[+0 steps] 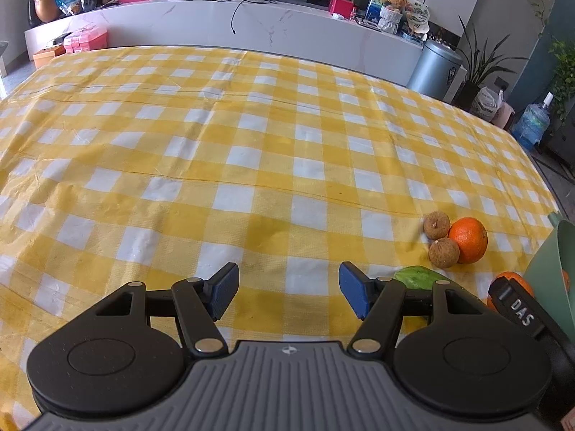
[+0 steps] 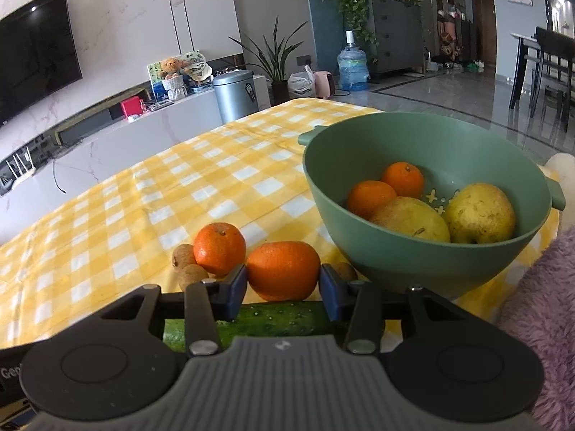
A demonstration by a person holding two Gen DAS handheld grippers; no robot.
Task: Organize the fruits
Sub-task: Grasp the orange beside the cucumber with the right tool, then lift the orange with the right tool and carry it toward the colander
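Tangerine [image 2: 283, 270] sits squeezed between the blue pads of the right tongs [image 2: 283, 280], so the step in hand looks like a pick-up that's pretty much made; both pads touch its sides, and I can't tell if it's lifted off the bench [image 1: 251, 143] yet or just resting on the checked cloth. Green bowl [image 2: 424, 262] is just beside it on the right, already holding two small oranges [image 2: 370, 197] and two yellow pears [image 2: 479, 212], so that's clearly where this one goes.

Left tongs [image 1: 289, 292] hover over bare cloth with the pads spread wide and nothing between them; basically idle.

Left on the bench: another orange [image 2: 219, 248] with two little brown longan-looking fruits [image 2: 183, 255] touching it, one more brown one [image 2: 344, 270] peeking out behind the right pad near the bowl's wall, and a cucumber [image 2: 273, 319] lying crosswise right under the right tongs.

My guess for the next move: raise the tangerine enough to clear the bowl's rim, swing right, and let go low over the free spot inside so it doesn't bounce off the pears; grip should stay gentle since the skin is soft; watch the lift doesn't nudge the cucumber or that hidden brown fruit.
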